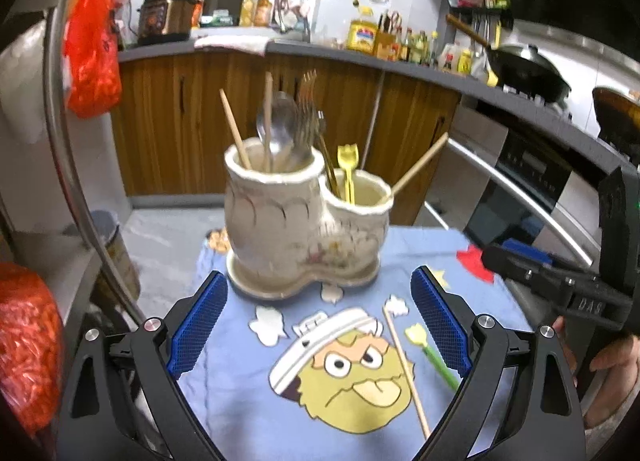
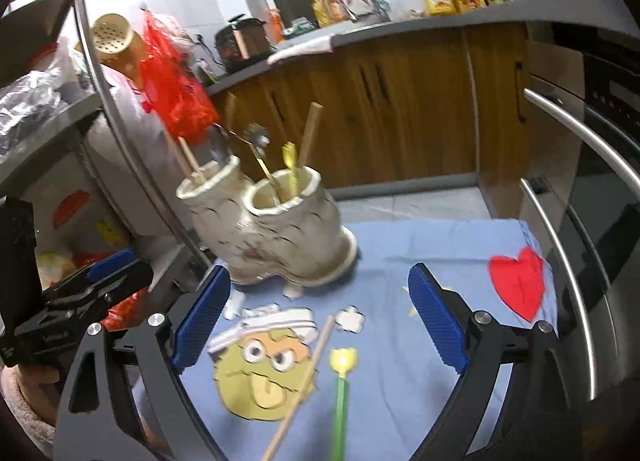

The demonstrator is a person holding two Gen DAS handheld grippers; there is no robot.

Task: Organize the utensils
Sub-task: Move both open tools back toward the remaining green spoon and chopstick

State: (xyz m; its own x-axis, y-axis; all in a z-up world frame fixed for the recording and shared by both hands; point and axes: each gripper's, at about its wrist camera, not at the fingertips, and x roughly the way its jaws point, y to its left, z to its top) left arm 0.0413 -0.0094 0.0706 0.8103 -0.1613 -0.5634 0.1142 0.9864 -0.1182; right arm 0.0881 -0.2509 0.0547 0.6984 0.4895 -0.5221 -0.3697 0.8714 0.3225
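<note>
Left wrist view shows the left gripper (image 1: 318,321) spread wide with nothing between its blue ribbed pads (image 1: 200,325), and between and just ahead of them, toward the right-hand pad, lies a pale wooden chopstick (image 1: 406,369) on the light blue cartoon-printed cloth (image 1: 240,401). Its long axis runs nearly along the fingers, one end pointing away toward the cream ceramic boot-shaped utensil holder (image 1: 308,221) straight ahead. Just beside it, closer to the right pad, lies a small plastic fork with a yellow head and green handle (image 1: 434,357), lined up much the same way. In the right wrist view the right gripper (image 2: 320,317) is equally wide open and empty; the chopstick (image 2: 304,381) and the fork (image 2: 342,389) lie between its fingers, slightly nearer than the tips, with the holder (image 2: 272,237) ahead and to the left. Both tools look about equally near, so either would probably need to turn across the shaft to pinch it. The only writing is embossed lettering on the right gripper's body seen from the left wrist, seemingly "DAS"; bottle labels on the far counter are too small to read.
</note>
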